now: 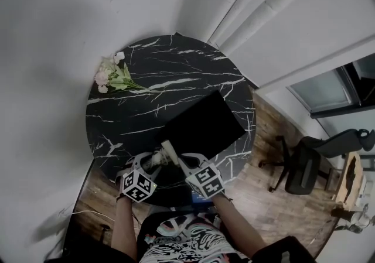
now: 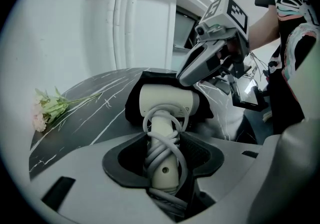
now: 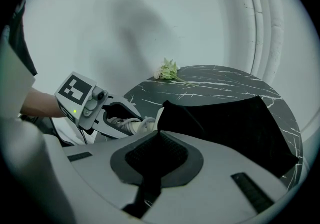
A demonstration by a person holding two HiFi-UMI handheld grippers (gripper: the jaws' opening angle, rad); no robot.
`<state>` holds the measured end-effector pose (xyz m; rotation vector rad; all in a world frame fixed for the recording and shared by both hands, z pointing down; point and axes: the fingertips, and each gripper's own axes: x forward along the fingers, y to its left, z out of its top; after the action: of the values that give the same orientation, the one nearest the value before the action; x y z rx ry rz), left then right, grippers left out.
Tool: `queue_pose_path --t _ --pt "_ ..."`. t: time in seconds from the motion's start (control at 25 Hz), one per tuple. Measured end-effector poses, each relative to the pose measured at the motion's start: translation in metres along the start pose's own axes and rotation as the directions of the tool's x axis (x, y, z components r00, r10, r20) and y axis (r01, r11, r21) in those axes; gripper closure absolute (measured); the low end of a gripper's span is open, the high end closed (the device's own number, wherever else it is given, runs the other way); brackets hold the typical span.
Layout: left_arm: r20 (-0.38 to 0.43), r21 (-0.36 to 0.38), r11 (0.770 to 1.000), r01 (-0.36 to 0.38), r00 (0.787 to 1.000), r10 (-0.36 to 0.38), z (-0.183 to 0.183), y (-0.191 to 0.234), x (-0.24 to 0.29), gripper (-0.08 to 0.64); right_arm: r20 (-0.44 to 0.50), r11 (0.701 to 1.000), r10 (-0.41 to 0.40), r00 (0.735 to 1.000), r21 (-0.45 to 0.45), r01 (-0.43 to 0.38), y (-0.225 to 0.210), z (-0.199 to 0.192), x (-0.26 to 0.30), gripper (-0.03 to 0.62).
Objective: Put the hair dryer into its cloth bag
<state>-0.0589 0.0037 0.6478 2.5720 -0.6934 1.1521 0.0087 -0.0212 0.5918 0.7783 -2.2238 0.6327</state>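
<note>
— Left claw [image 2: 162,168] gripped the hair dryer [image 2: 165,101] by its cord-wrapped handle, at the counter's [image 1: 158,74] near edge.
— Right claw [image 3: 155,160] pinched the cloth bag's [image 3: 230,123] rim; dryer's nozzle was hidden.

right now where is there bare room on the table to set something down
Bare marble between the flowers and the bag, and along the far rim of the table. Crowded at the near edge: left gripper holds the dryer, right gripper pinches the bag.
</note>
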Motion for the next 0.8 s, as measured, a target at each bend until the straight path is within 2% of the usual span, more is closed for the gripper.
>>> queue_pose_path --t 0.32,0.44,0.56,0.64,0.8 --pt "-0.006 0.016 1.000 -0.001 1.000 0.002 0.002 0.001 0.009 0.344 0.016 1.000 -0.001 1.000 -0.001 0.001 -0.001 0.004 0.001 0.569" --pt "-0.005 0.051 0.998 -0.042 0.999 0.042 0.000 0.001 0.008 0.330 0.002 1.000 0.000 1.000 0.009 0.000 -0.001 0.001 0.001 0.569" --pt "-0.036 0.088 0.993 -0.076 0.996 0.080 -0.012 0.000 0.004 0.307 -0.002 1.000 0.008 1.000 0.019 -0.008 0.001 0.001 0.001 0.569" --pt "-0.061 0.059 0.996 -0.070 0.995 0.074 -0.026 -0.001 -0.001 0.278 -0.003 1.000 0.008 1.000 0.019 -0.008 0.000 0.001 0.002 0.569" --pt "-0.097 -0.009 0.997 -0.075 0.993 0.073 -0.052 0.002 -0.016 0.279 -0.004 1.000 0.007 1.000 0.017 -0.007 -0.001 0.001 0.002 0.569"
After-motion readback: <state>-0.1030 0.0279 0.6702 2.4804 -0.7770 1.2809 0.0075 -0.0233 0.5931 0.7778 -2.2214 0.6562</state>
